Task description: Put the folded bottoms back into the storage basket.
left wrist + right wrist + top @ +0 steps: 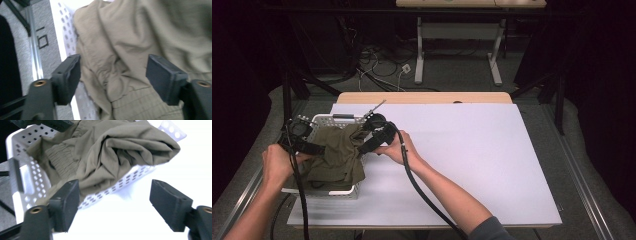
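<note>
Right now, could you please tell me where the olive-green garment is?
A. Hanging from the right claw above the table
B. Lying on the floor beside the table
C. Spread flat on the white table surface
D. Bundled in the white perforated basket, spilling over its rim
D: the olive-green garment sits bunched inside the white perforated basket, one fold draping over its rim, and neither open claw grips it.

A lab: dark drapes, floor cables (377, 70) (loose tangles), a white-topped table (472, 150), a metal frame.
</note>
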{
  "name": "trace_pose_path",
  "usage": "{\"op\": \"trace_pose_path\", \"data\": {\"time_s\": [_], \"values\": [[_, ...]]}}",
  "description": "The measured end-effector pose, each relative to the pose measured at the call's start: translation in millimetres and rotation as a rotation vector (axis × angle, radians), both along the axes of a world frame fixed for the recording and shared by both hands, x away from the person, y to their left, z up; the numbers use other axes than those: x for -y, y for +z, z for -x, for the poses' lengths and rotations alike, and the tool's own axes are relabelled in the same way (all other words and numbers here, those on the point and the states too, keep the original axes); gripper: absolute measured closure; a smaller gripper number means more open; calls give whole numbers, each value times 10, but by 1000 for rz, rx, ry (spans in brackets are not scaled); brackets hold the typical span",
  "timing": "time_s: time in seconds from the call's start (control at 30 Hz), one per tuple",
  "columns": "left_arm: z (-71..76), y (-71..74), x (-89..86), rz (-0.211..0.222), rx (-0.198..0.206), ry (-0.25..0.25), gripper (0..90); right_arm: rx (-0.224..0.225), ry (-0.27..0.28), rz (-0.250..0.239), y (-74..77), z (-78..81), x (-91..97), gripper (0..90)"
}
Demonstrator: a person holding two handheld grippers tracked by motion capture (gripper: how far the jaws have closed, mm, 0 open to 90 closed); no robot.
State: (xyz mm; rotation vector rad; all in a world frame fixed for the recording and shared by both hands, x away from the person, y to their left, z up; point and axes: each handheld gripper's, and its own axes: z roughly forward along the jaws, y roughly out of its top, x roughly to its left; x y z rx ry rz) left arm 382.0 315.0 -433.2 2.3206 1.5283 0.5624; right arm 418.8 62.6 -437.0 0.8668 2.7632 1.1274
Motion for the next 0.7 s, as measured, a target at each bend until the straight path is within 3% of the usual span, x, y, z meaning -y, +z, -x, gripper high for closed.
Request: {"op": "trace_pose_path", "data": {"time_s": [0.17,0.37,0.7], "values": [[85,45,56,20,32,-24,157,20,23,-13,59,41,253,176],[154,102,124,36,49,-48,102,45,30,-9,114,130,554,146],[282,143,368,64,75,-131,27,71,12,15,94,253,1113,120]]}}
